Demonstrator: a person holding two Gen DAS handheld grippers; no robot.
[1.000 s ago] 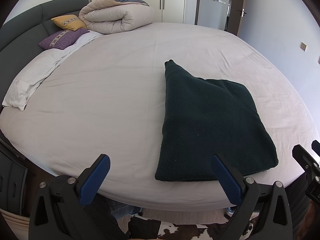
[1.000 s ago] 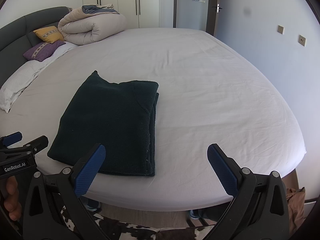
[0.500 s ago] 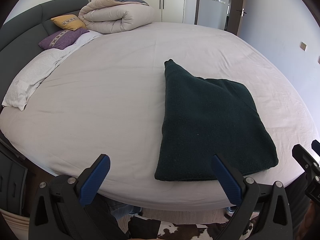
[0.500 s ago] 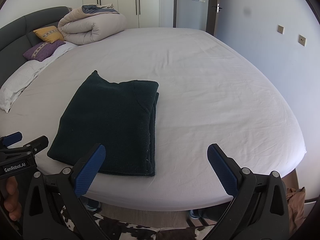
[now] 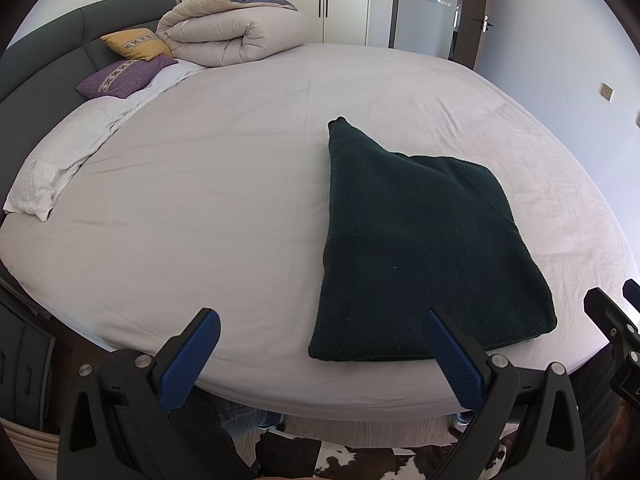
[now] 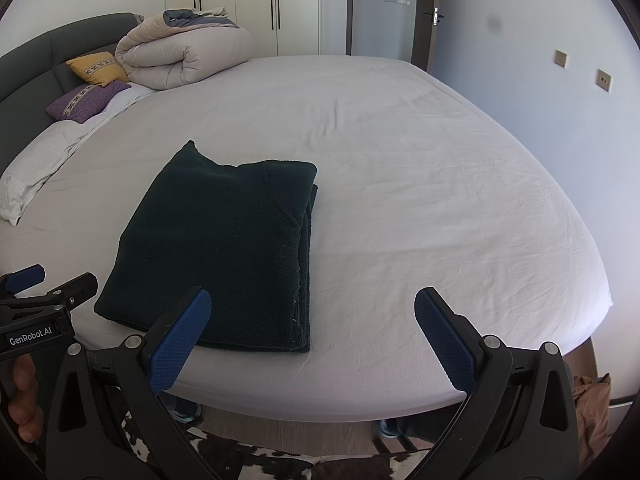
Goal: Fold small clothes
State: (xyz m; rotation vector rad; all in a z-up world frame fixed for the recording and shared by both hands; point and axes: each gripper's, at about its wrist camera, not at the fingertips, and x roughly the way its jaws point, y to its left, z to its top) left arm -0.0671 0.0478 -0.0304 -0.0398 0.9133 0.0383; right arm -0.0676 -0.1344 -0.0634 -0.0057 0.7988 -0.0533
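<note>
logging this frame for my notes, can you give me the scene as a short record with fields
surface: round bed with pale sheet
garment: dark green sweater, folded flat near the bed's front edge
left gripper: open, holding nothing, off the front edge of the bed
right gripper: open, holding nothing, off the front edge of the bed
bedding: rolled duvet, yellow cushion and purple cushion by the headboard
fold state: appears done
</note>
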